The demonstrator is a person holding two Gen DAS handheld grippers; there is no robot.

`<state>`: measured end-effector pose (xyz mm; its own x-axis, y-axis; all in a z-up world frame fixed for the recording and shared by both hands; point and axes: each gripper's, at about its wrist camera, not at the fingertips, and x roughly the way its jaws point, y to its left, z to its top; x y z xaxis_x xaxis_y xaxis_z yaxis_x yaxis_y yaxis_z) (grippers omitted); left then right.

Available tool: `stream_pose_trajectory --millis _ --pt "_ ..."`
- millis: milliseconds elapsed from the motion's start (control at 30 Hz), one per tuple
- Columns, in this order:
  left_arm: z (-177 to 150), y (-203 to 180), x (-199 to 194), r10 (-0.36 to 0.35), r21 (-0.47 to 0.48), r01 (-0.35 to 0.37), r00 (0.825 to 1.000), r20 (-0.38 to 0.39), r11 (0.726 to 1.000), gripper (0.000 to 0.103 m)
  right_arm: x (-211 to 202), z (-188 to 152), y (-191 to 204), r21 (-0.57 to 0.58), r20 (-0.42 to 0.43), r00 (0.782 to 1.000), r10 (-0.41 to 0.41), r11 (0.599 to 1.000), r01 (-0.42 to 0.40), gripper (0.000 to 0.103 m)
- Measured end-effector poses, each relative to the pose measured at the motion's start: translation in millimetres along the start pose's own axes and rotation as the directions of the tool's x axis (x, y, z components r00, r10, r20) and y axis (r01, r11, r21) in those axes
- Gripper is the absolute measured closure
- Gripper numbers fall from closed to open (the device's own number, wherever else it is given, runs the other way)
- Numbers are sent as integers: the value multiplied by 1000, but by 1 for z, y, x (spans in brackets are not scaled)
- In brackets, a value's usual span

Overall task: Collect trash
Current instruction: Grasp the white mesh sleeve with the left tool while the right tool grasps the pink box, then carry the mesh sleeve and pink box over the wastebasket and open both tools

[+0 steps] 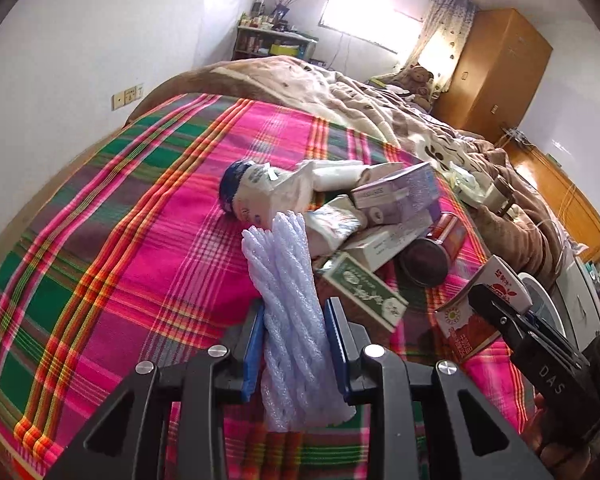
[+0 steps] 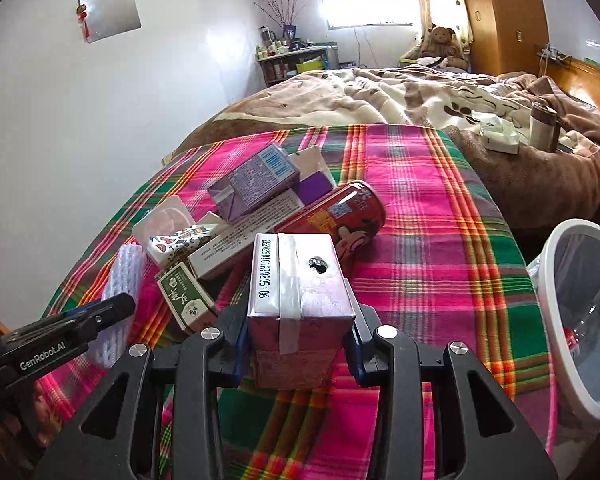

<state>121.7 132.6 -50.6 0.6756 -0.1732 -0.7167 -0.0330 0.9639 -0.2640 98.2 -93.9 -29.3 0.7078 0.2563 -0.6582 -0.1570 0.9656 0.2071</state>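
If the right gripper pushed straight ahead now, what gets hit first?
Probably the red can; it lies directly beyond the drink carton held in the right gripper, though depth is unclear.

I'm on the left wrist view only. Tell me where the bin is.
Observer: A white-rimmed bin stands off the bed's edge, on the right hand-held gripper's right side.
Operator: Report what's inside it.
Observer: A clear liner, and something red low down; I cannot tell what.
Operator: Describe the top of the carton the right one holds.
Observer: The drink carton has a punched straw hole and a printed date code on top.
Operator: Say what's on the left wall.
Observer: A grey panel with a red hanging ornament.
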Motion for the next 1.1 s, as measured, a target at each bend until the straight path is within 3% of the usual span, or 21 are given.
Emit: stream_pose_trajectory --millis 233,667,867,1100 --pt "0 -32 -19 -14 86 10 999 44 996 72 -25 1 -17 9 57 998 -24 1000 23 65" --pt "-1 -113 -28 -120 210 104 991 65 972 73 -68 6 -66 50 135 986 -99 994 93 64" --pt "-3 -153 -26 -178 267 157 982 57 951 73 -83 7 -97 83 153 977 -148 987 136 64" --pt "-9 -206 -21 -261 348 234 965 34 908 73 -103 8 -134 112 178 958 -224 972 206 64"
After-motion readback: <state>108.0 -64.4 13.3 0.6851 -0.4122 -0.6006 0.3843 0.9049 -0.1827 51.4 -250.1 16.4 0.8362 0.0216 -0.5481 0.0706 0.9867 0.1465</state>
